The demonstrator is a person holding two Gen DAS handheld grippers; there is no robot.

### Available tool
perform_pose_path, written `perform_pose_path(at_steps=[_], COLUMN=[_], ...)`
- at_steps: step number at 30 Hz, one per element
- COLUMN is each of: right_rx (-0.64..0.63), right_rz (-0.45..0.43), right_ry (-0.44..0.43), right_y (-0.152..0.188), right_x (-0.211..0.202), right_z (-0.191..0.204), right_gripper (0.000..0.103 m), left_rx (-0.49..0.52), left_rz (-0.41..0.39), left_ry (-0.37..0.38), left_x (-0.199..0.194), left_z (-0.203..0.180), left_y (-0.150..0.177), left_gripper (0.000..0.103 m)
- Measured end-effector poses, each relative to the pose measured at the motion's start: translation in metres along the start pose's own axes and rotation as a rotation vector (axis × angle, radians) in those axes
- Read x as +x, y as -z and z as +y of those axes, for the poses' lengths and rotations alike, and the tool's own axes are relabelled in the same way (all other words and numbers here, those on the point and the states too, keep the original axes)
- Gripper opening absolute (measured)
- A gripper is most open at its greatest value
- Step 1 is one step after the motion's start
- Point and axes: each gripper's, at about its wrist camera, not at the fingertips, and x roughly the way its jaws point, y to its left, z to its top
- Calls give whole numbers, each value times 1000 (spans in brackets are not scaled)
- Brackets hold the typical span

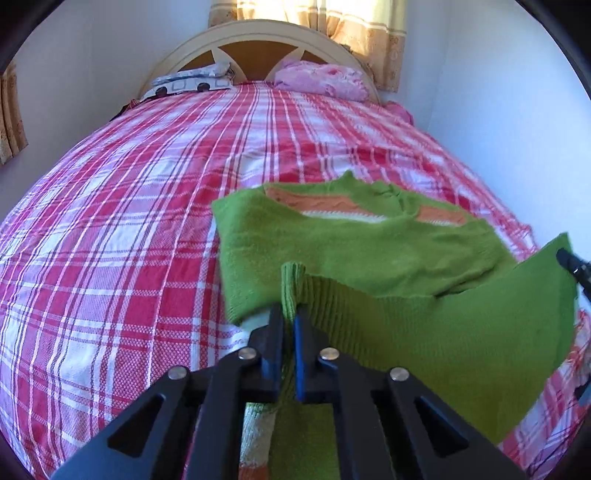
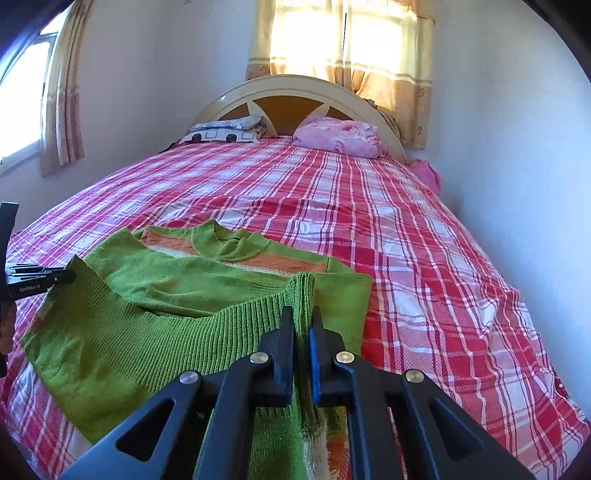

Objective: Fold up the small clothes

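Pinching the green sweater's point(image 1: 362, 243) ribbed hem, both grippers' jaws hold it above the plaid bedspread point(image 1: 122, 206).

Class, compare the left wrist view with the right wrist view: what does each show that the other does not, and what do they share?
Left wrist only: the right gripper at the sweater's far corner.
Right wrist only: a side window, and the left gripper pinching the hem's other end.
Both: the green sweater lifted by its ribbed hem, the plaid bedspread, the pink pillow, the headboard.
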Motion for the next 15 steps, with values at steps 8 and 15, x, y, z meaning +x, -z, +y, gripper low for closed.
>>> perform_pose_path(at_steps=[8,15], right_rx=[-33,-72], right_rz=[-55,-106], right_ry=[5,43], right_y=[-8,-21], right_x=[-20,-24], right_z=[5,8], right_gripper=[6,6], left_rx=[-102,-145], left_rz=[-77,-93], left_ry=[99,76], left_x=[-26,-20], left_z=[7,17], left_y=[-13,-30], left_gripper=[5,5])
